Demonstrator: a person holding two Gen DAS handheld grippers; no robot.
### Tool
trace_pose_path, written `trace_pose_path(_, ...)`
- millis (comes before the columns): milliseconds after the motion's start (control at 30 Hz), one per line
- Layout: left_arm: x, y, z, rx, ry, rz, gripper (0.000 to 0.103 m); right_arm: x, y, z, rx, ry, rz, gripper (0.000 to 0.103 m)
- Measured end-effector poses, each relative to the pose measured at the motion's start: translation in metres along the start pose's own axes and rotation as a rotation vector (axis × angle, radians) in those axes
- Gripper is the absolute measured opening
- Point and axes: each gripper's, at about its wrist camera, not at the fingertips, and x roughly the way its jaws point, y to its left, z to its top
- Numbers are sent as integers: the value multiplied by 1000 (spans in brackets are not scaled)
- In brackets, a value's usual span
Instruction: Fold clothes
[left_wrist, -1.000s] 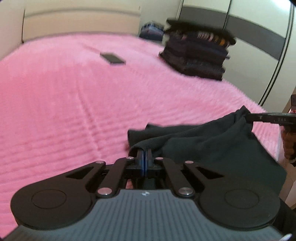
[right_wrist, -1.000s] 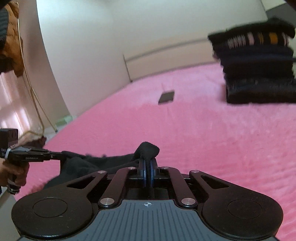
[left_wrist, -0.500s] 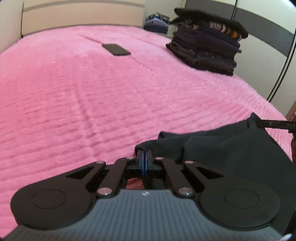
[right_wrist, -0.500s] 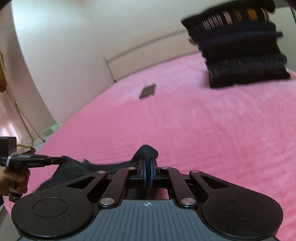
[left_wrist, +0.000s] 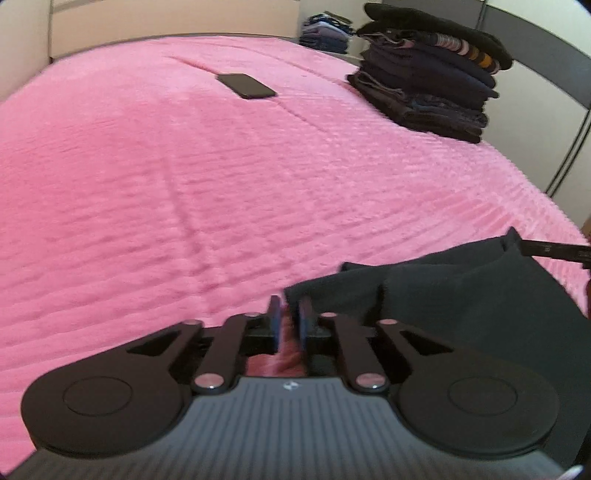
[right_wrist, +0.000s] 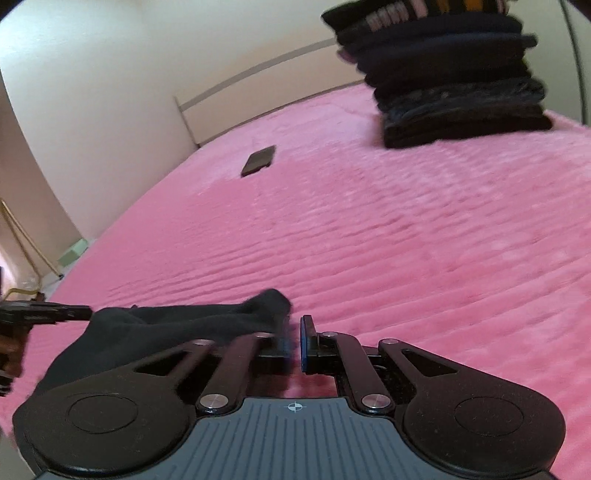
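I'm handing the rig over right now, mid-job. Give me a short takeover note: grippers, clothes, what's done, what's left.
Left gripper: jaws are opening, with only pink bedspread showing between the pads; the dark garment lies just beside them.
Right gripper: pads apart, nothing between them, garment bunched against its left finger.
Garment: lying on the bed's near edge, rumpled, not yet folded.
Done: a stack of folded clothes sits at the far right; a phone lies mid-bed.
Left: probably regrip the garment, flatten and fold it, then add it to the stack.
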Motion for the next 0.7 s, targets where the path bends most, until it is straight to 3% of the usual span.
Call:
trace_pose_path(100,-26,2,2,-15,-32,26,12,-18,9,-2,-14,-28,18,4)
trace_pose_path(233,-48,-15,8,-73,-78,-113,18,-22,36,-7,-47,-13,119,4)
trace_pose_path(333,-36,-38,11,-48,-43,-235,19,-2,57,-9,-123,54,190,4)
trace_pose_path(400,-14,-54,9,13,10,-228,19,19,62,-8,-174,116,179,4)
trace_pose_path(500,25,-64,2,76,114,-149,17,40,46,-3,-184,115,142,3)
trace_pose_path(533,28,-62,2,72,103,-156,17,41,39,0,-175,95,86,4)
trace_pose_path(700,28,-56,7,52,112,-154,15,34,16,1,-130,102,-16,4)
